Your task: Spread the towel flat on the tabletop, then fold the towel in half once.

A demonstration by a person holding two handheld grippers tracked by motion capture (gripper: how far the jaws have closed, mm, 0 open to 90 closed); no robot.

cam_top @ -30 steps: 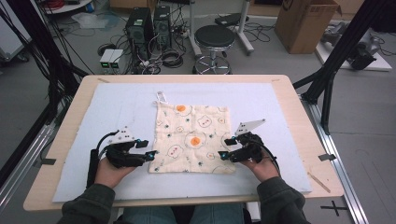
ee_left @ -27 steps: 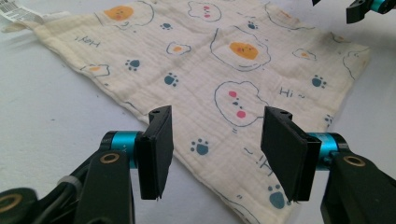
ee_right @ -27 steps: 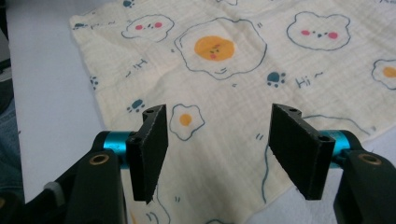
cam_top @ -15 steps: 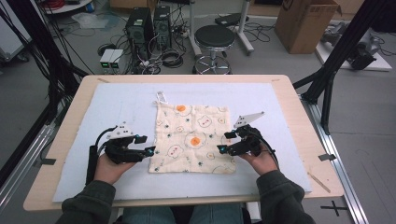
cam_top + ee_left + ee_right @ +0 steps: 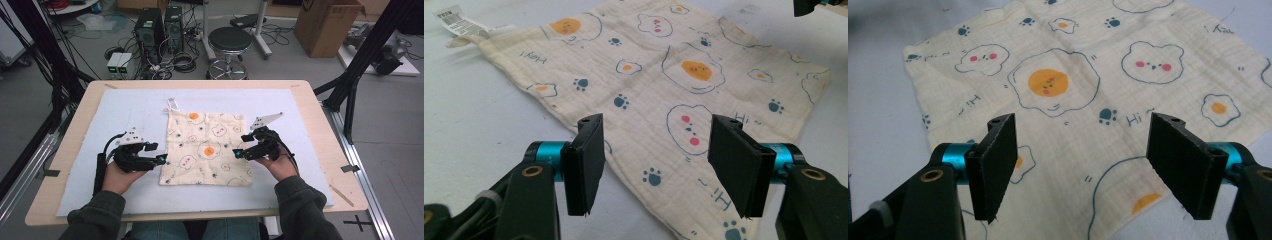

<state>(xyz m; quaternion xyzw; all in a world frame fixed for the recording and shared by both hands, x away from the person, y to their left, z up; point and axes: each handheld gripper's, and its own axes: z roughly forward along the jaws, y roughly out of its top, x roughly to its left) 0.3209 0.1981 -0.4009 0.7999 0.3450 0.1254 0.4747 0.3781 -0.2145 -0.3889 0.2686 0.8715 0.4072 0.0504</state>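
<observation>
Both my grippers sit at the near half of the table, one at each side edge of the cloth (image 5: 207, 149). The left gripper (image 5: 161, 159) has just been opening its jaws, nothing pinched, with the cloth's left edge right under them. Same for the right gripper (image 5: 239, 152): jaws opening wide, cloth below, not held. The cloth lies flat in the middle of the white mat (image 5: 125, 115), its tag (image 5: 172, 104) at the far-left corner. Looks like I'm lined up for a fold.
</observation>
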